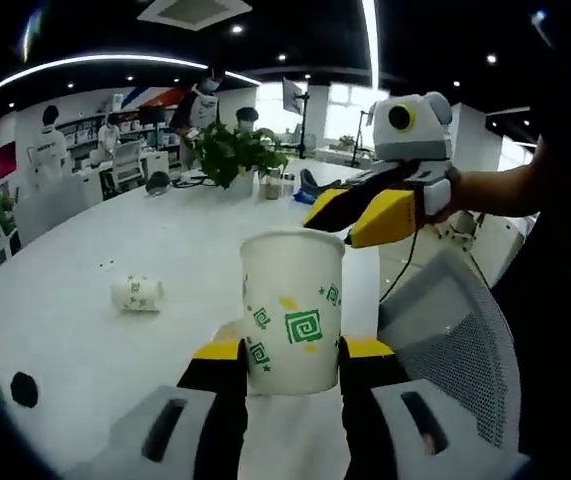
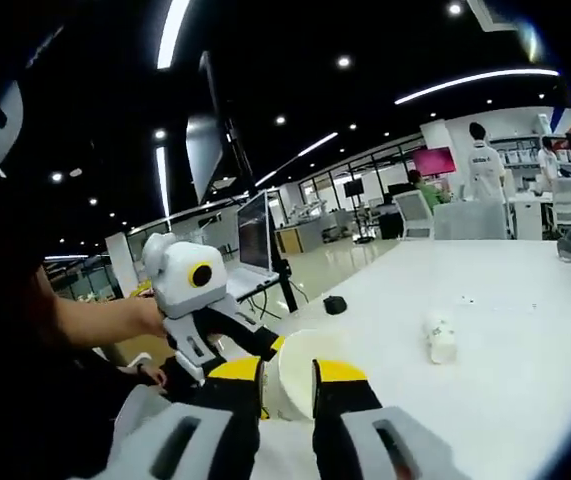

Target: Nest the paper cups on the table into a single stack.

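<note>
- The left claw (image 1: 290, 360) is clamped on an upright paper cup (image 1: 292, 310), one yellow-tipped jaw pressing each side of its lower wall, mouth open upward, lifted clear of the white surface (image 1: 115, 260).
- The right claw (image 1: 365, 212) comes in from the right of the left gripper view, above and just beyond the cup's rim, held by a person's hand (image 1: 465, 190). Its yellow and black jaws look pressed together there; whether anything is between them I cannot tell.
- In the right gripper view, the right claw (image 2: 287, 385) has its jaws standing a little apart with the held cup (image 2: 295, 385) showing pale in the gap just ahead; contact is not clear to me.
- The left claw (image 2: 240, 340) shows there beside that cup.
- A second paper cup (image 1: 137, 294) lies on its side on the surface, well apart from both claws; it shows again at (image 2: 440, 340).
- Farther out stand a potted plant (image 1: 230, 150), a mesh chair (image 1: 455, 330) and people at desks.
- My judgement: the cups are light, thin-walled and easily crushed, with slick printed sides. Hold gently across the lower body or just under the rolled rim, which is stiffest, and keep the mouth round for nesting.
</note>
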